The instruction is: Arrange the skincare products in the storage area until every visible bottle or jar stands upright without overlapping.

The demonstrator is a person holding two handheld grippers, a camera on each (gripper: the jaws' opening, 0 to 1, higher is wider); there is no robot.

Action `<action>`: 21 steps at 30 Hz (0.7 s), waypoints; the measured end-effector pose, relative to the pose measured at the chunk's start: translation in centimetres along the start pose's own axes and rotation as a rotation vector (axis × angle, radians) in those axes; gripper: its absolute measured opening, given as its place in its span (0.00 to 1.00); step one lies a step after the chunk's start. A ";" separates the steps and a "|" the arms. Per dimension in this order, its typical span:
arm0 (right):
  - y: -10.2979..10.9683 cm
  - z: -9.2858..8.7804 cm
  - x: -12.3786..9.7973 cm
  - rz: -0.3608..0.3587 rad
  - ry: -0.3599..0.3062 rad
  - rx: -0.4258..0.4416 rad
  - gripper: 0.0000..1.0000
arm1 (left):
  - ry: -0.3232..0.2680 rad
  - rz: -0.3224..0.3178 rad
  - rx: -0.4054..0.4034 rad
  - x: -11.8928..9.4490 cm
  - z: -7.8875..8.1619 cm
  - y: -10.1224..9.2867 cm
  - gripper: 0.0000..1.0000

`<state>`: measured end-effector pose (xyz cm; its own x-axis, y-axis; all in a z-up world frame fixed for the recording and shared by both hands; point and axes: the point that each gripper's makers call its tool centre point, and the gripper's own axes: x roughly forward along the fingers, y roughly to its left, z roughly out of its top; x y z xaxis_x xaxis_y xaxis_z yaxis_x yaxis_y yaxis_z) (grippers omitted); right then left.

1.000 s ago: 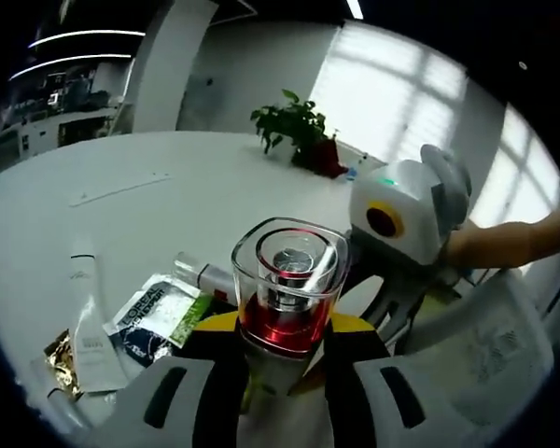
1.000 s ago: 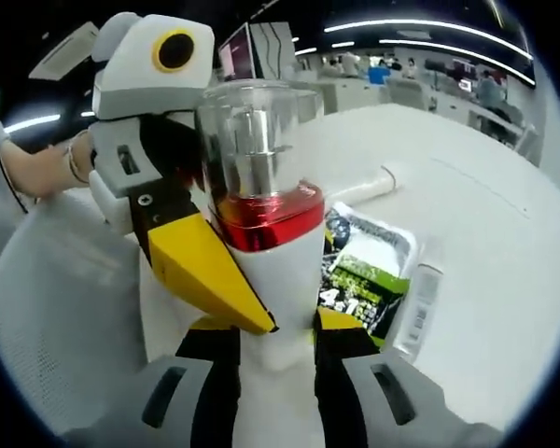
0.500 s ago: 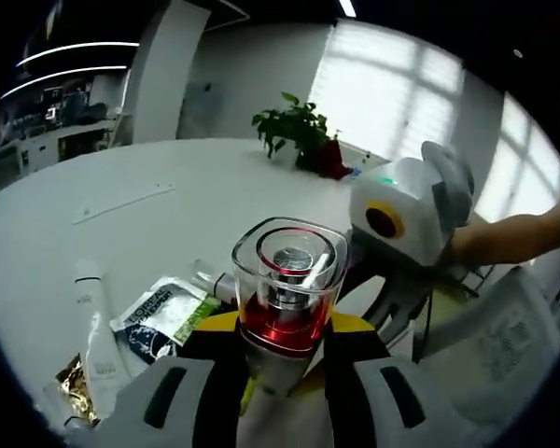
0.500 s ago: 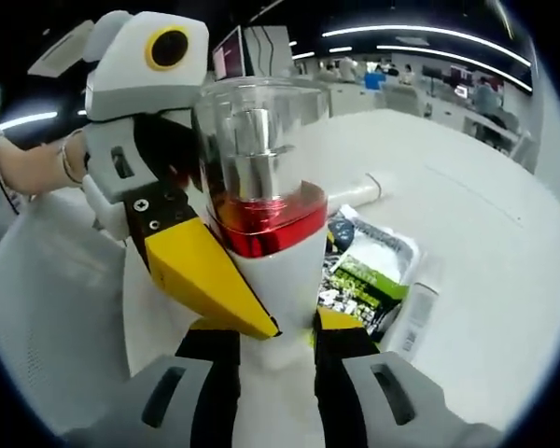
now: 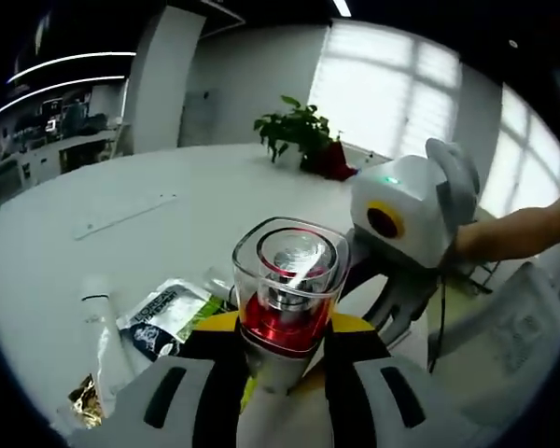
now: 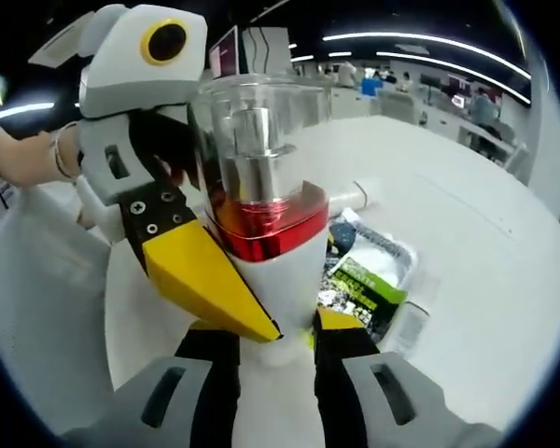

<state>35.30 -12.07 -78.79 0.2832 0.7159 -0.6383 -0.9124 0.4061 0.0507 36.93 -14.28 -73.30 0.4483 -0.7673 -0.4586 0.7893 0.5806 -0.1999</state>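
A white bottle (image 5: 285,299) with a red collar and a clear cap stands upright between the yellow-tipped jaws of my left gripper (image 5: 282,329), which is shut on its white body. The right gripper (image 5: 406,224) reaches in from the right and holds the same bottle lower down. In the right gripper view the bottle (image 6: 261,215) rises between my right gripper (image 6: 271,334) jaws, shut on its base. The left gripper (image 6: 196,271) comes in from the left, one yellow jaw laid against the bottle's side. A person's hand (image 6: 28,159) holds it.
On the white table (image 5: 168,205) lie a green-and-black sachet (image 5: 163,313), a white tube (image 5: 98,313) and a gold packet (image 5: 79,415). A potted plant (image 5: 303,135) stands at the far edge. A white mesh bin (image 5: 504,345) sits to the right. The sachet (image 6: 369,271) lies behind the bottle.
Both views have shifted a little, with the table items sliding lower and farther off. The bottle stays held by both grippers in the same pose.
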 end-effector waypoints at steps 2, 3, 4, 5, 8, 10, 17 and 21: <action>-0.1 0.0 0.0 -0.010 -0.003 -0.011 0.29 | 0.000 0.003 0.018 0.1 0.0 0.0 0.26; -0.2 0.1 0.0 -0.014 -0.004 -0.014 0.29 | 0.000 0.003 0.023 0.1 0.1 0.0 0.26; -0.2 0.1 0.0 -0.019 -0.006 -0.016 0.29 | 0.000 0.003 0.027 0.2 0.1 0.1 0.26; -0.3 0.1 0.0 -0.023 -0.008 -0.017 0.29 | 0.001 0.003 0.033 0.2 0.1 0.0 0.26; -0.5 0.1 0.0 -0.029 -0.012 -0.015 0.29 | 0.002 0.001 0.042 0.3 0.2 -0.1 0.26; -0.6 0.1 0.0 -0.030 -0.015 -0.009 0.29 | -0.002 0.000 0.045 0.4 0.3 -0.1 0.26; -0.5 0.0 -0.1 -0.039 -0.016 -0.013 0.30 | -0.001 -0.005 0.064 0.4 0.3 -0.1 0.26; -0.1 -0.2 -0.7 -0.055 0.015 -0.034 0.30 | -0.007 -0.016 0.039 0.4 0.2 -0.2 0.26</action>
<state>35.10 -12.72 -78.51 0.3286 0.6847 -0.6506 -0.9054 0.4245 -0.0107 37.05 -14.76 -73.25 0.4382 -0.7782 -0.4498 0.8122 0.5572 -0.1728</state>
